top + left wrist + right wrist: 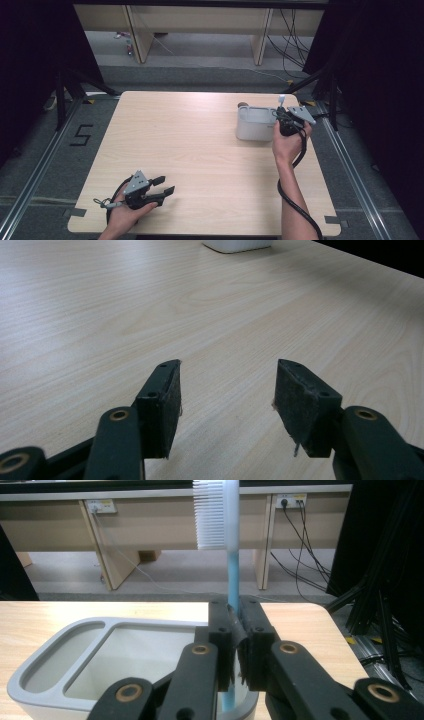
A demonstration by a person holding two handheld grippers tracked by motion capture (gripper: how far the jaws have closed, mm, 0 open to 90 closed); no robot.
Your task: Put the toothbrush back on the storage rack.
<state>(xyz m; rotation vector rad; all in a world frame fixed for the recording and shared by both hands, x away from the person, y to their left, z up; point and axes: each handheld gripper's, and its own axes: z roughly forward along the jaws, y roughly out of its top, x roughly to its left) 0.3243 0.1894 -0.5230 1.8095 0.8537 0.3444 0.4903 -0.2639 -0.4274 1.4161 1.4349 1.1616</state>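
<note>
My right gripper is shut on a blue and white toothbrush, held upright with its bristle head on top, above the right end of a pale grey two-compartment holder. In the high view the right gripper hovers at the right edge of the holder at the table's back right, and the toothbrush pokes up above it. My left gripper rests open near the table's front left corner, nothing between its pads.
The light wooden table is bare between the two grippers. A small brown object sits just behind the holder. Desk legs and cables stand on the floor beyond the far edge.
</note>
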